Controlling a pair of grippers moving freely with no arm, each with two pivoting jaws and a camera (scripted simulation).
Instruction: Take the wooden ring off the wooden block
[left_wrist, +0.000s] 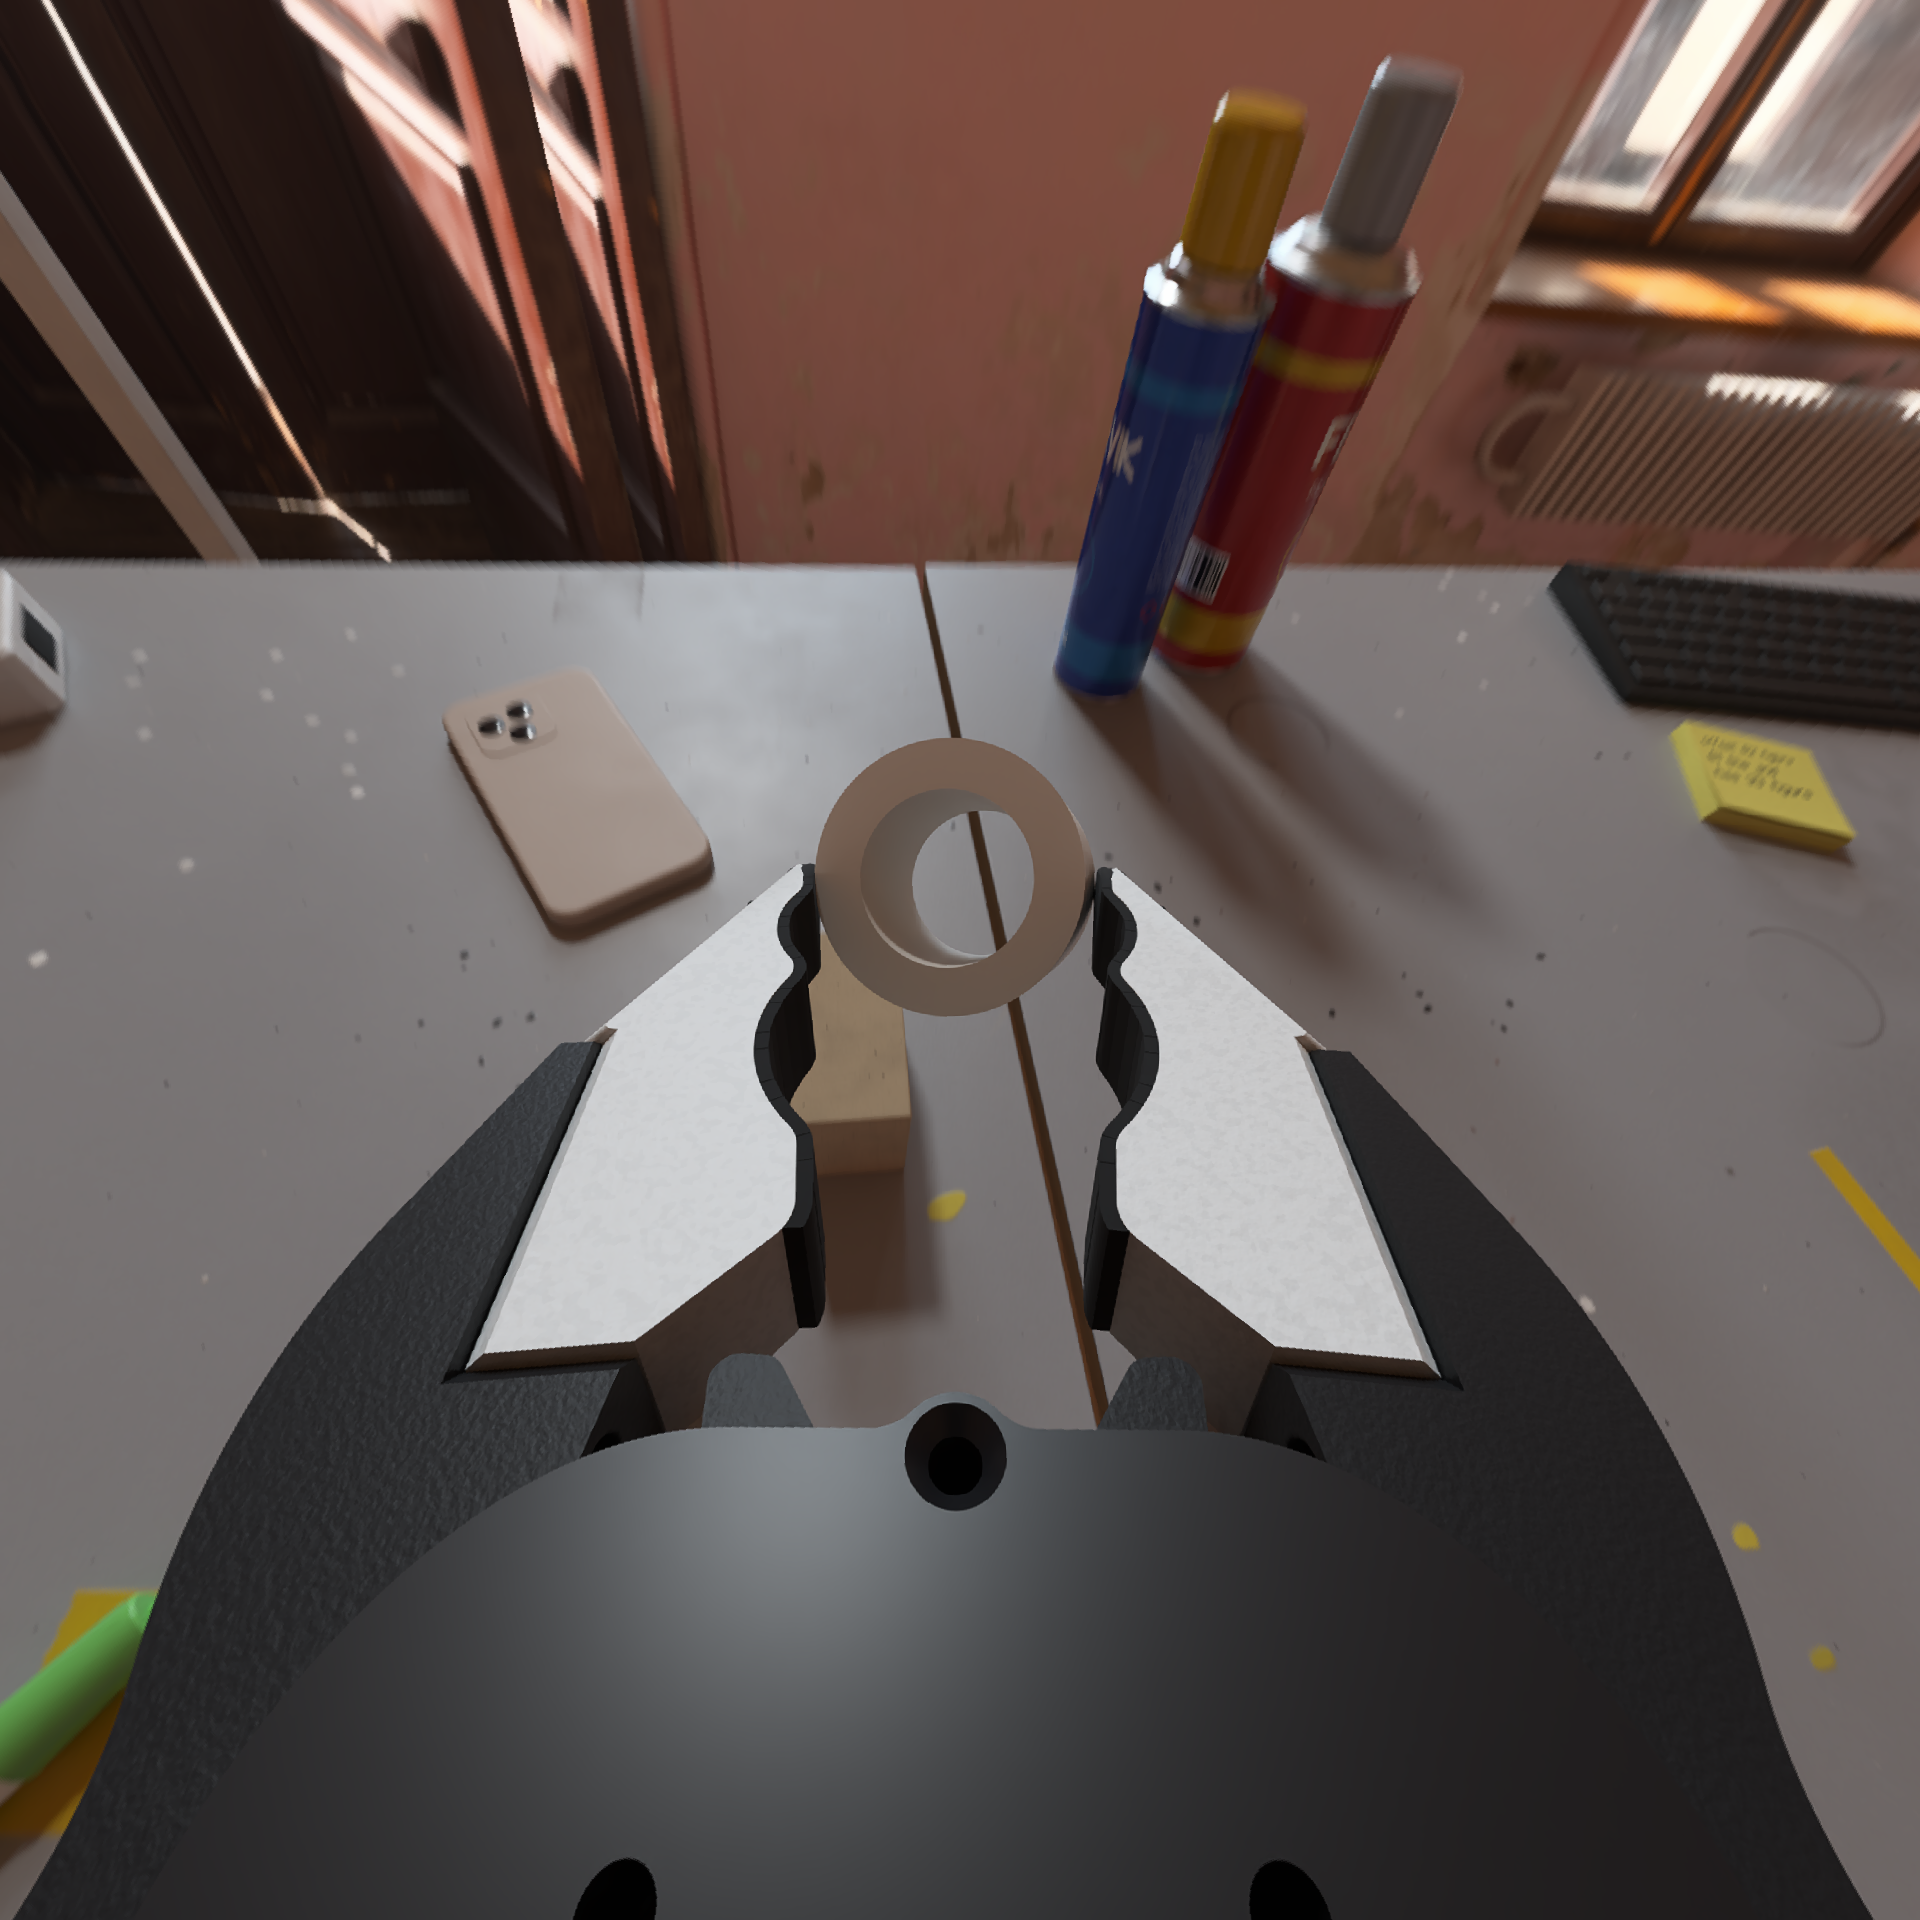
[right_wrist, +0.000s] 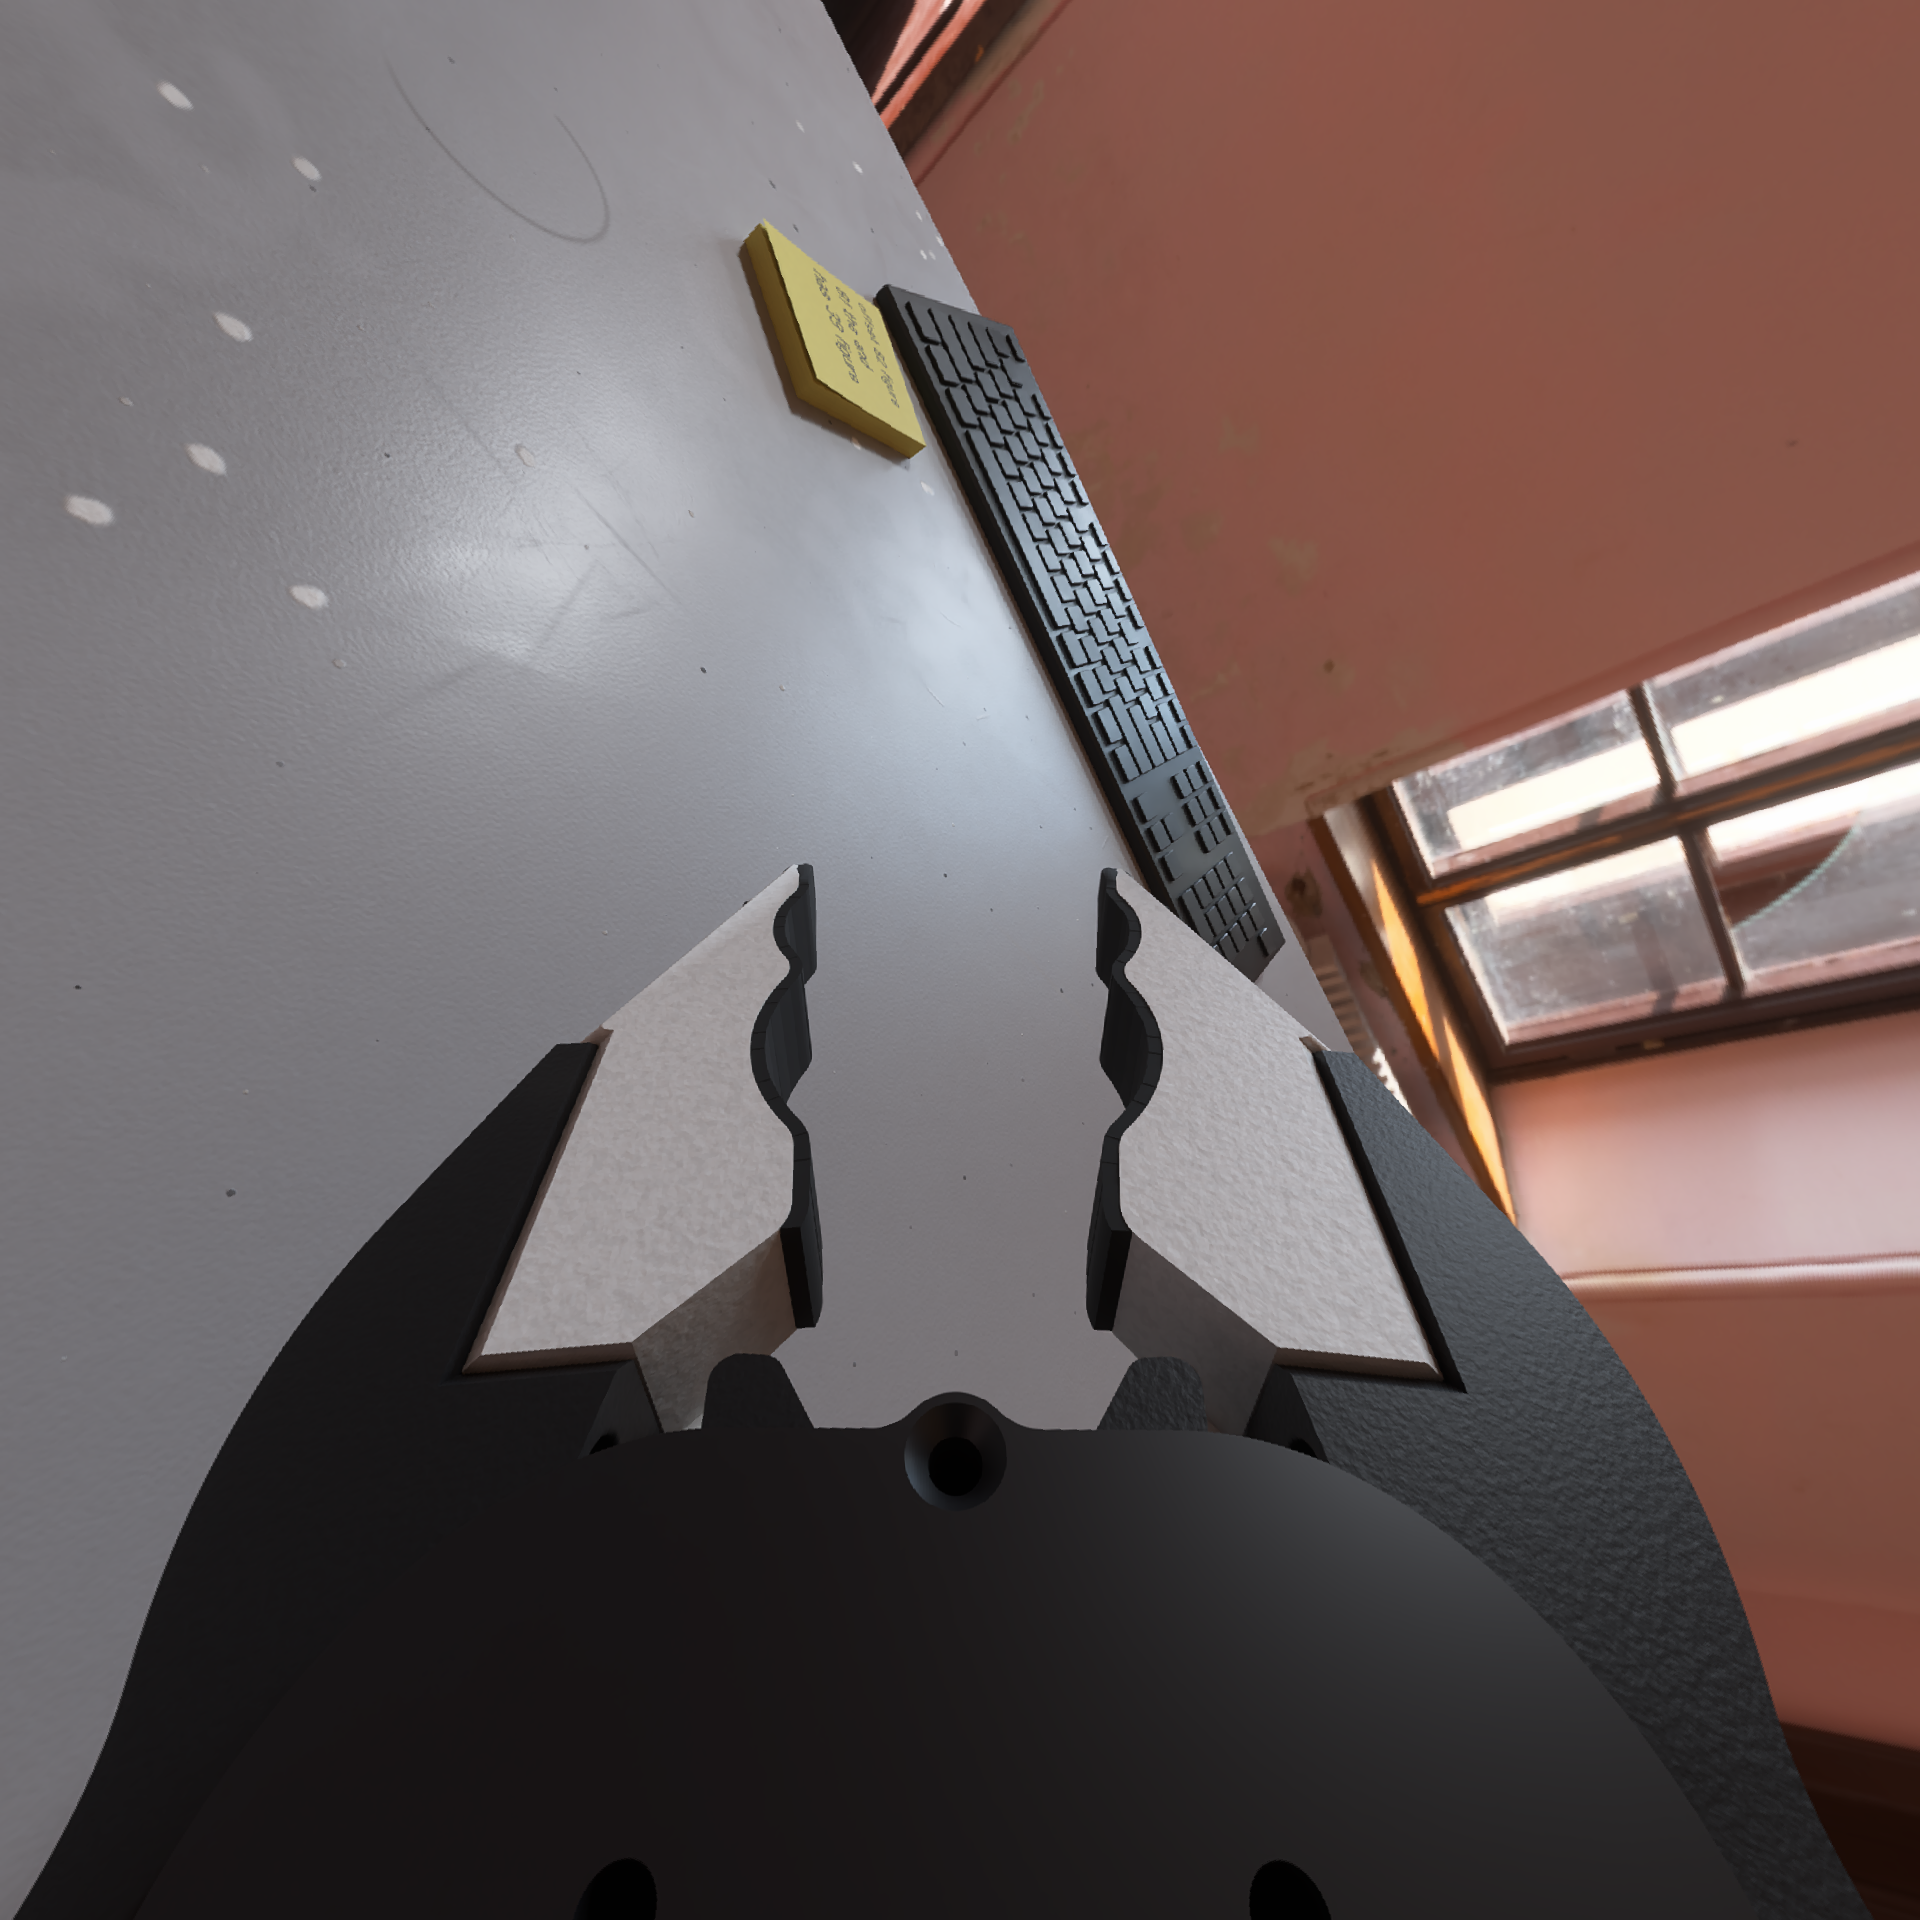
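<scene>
My left gripper (left_wrist: 954, 883) is shut on the wooden ring (left_wrist: 935, 774), with a fingertip touching each side. The ring stands on edge with its hole facing the camera, held above the grey table (left_wrist: 312, 1039). The pale wooden block (left_wrist: 860, 1081) stands on the table below and left of the ring, partly hidden behind my left finger, and the ring does not touch it. My right gripper (right_wrist: 956, 894) is open and empty over a bare part of the table (right_wrist: 416, 727). The ring and block do not show in the right wrist view.
A beige phone (left_wrist: 577, 800) lies left of the ring. A blue spray can (left_wrist: 1164, 468) and a red one (left_wrist: 1299, 436) stand behind it. A black keyboard (left_wrist: 1756, 644) (right_wrist: 1081, 623) and yellow note pad (left_wrist: 1761, 790) (right_wrist: 831, 343) lie at right. A green marker (left_wrist: 62, 1704) lies near left.
</scene>
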